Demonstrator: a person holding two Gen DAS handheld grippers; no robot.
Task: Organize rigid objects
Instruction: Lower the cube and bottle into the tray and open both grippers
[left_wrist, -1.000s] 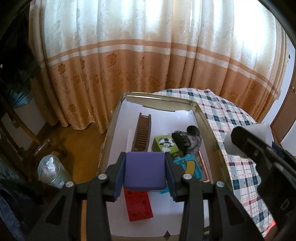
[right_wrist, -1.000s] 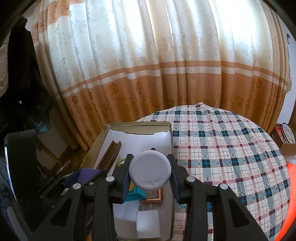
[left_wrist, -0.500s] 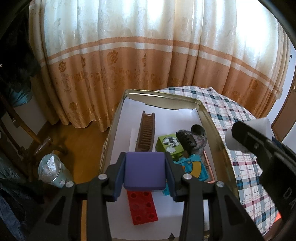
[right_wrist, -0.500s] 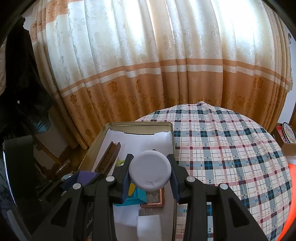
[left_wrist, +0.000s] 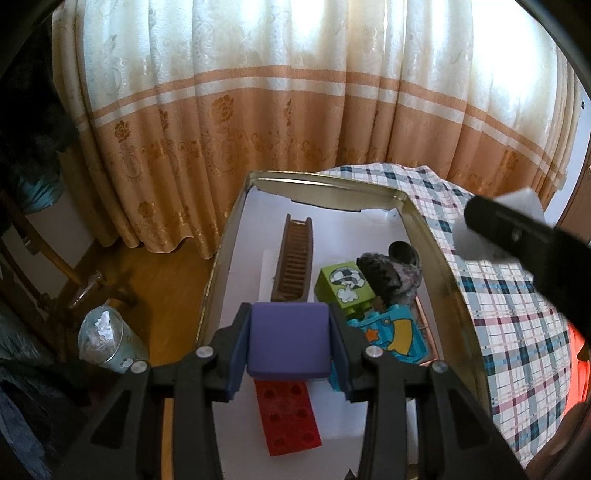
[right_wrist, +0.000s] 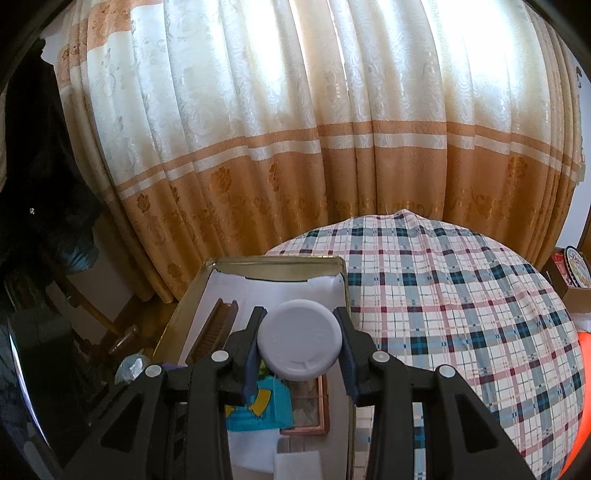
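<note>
My left gripper (left_wrist: 290, 341) is shut on a purple block (left_wrist: 289, 338) and holds it above the near part of a gold metal tin (left_wrist: 432, 240) lined with white paper. In the tin lie a red brick (left_wrist: 290, 417), a brown ladder piece (left_wrist: 295, 262), a green printed block (left_wrist: 345, 286), a teal block (left_wrist: 391, 334) and a grey furry toy (left_wrist: 391, 271). My right gripper (right_wrist: 300, 345) is shut on a white round lid (right_wrist: 300, 345) above the tin's right side (right_wrist: 343, 288); it shows in the left wrist view (left_wrist: 517, 236).
The tin sits at the left edge of a round table with a plaid cloth (right_wrist: 461, 295). Curtains (left_wrist: 295, 110) hang behind. A wooden chair (left_wrist: 55, 258) and a lined bin (left_wrist: 107, 341) stand on the floor to the left. A small box (right_wrist: 572, 273) is far right.
Both grippers have drifted a little forward over the tin, still holding their objects. The tin's contents have not moved.
</note>
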